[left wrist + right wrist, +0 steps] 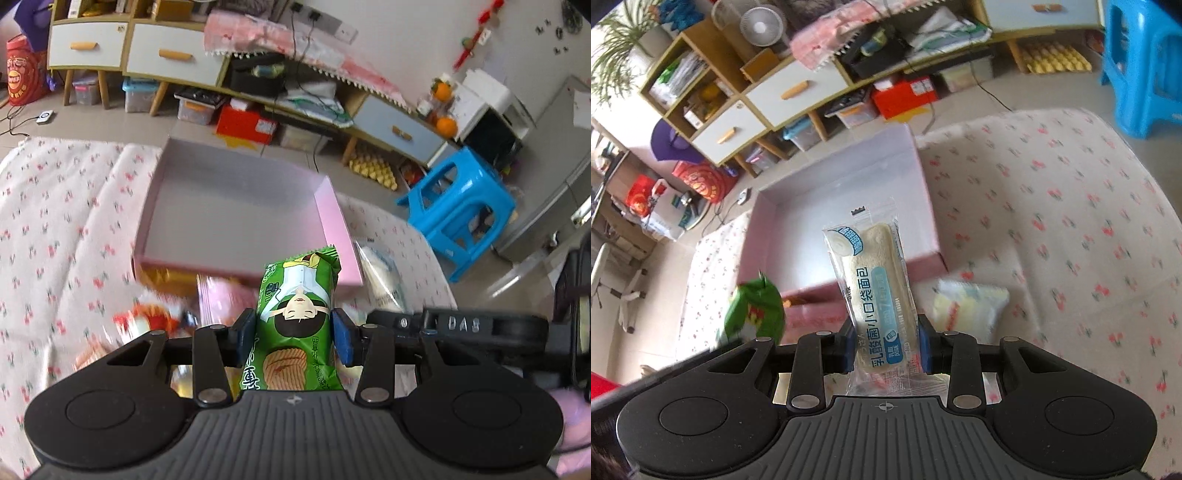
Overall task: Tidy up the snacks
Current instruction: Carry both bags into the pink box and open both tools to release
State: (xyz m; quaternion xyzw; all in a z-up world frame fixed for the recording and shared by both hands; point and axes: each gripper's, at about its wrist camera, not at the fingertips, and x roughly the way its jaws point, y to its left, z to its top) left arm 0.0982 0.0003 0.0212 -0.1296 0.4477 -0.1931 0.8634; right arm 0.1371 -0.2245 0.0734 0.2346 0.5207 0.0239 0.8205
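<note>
green snack packet point(295, 325) is pinched in left gripper point(295, 332) near pink box point(332, 218) front rim | clear bread packet point(877, 295) is clamped by right gripper point(884, 345) above box point(929, 206) | loose snacks point(155, 314) are seen on floral cloth point(55, 229)

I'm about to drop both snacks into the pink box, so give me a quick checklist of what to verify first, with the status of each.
1. Left gripper grips the green pack on both sides: ok.
2. Right gripper grips the bread pack on both sides: ok.
3. Pink box open, floor bare where seen: ok.
4. Green pack's tip over the box: cannot tell, it seems to sit at the near wall.
5. Bread pack over the box: cannot tell; its top overlaps the interior in the right wrist view, but height is unclear.
6. Loose snacks outside the near wall, like the yellow pack, clear of the drop: ok.
</note>
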